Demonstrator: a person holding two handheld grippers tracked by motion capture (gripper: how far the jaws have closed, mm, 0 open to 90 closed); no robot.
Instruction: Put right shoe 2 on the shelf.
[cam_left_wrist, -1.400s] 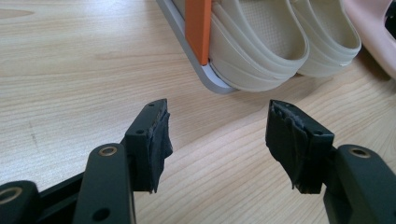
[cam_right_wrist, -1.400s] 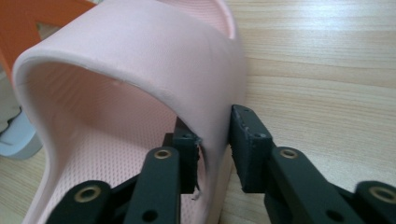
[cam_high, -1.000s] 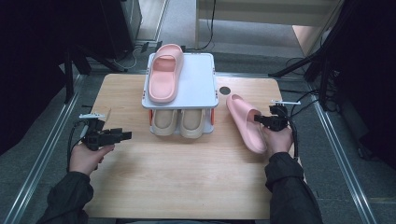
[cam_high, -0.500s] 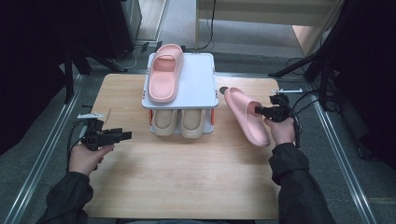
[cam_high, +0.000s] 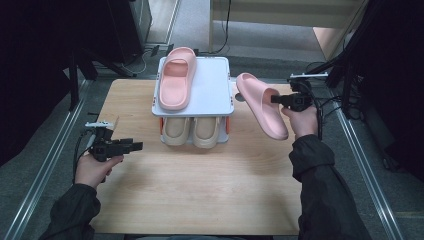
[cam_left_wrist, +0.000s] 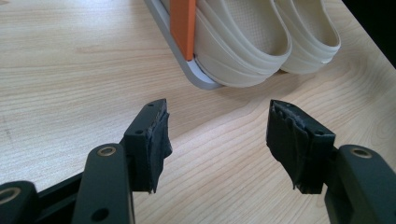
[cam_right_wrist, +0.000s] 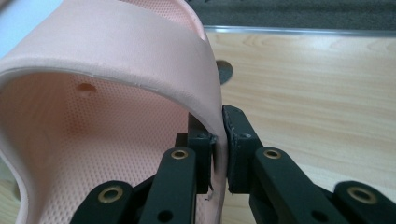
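Right gripper (cam_high: 278, 99) is pinching the strap of the loose pink slipper (cam_high: 261, 104), held off the table right of center in the high view, just beside the rack (cam_high: 212, 82). Looks like the carry step; next it probably needs lining up beside its mate (cam_high: 175, 78) on the top shelf. Left gripper (cam_high: 135, 146) sits spread and empty at lower left.

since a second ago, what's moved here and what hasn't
The right gripper, shut on the strap of the pink slipper, has lifted it off the table and carried it up toward the rack; the slipper now hangs tilted beside the top shelf. The left gripper stayed open and in place. The other pink slipper on top and the beige pair below did not move.
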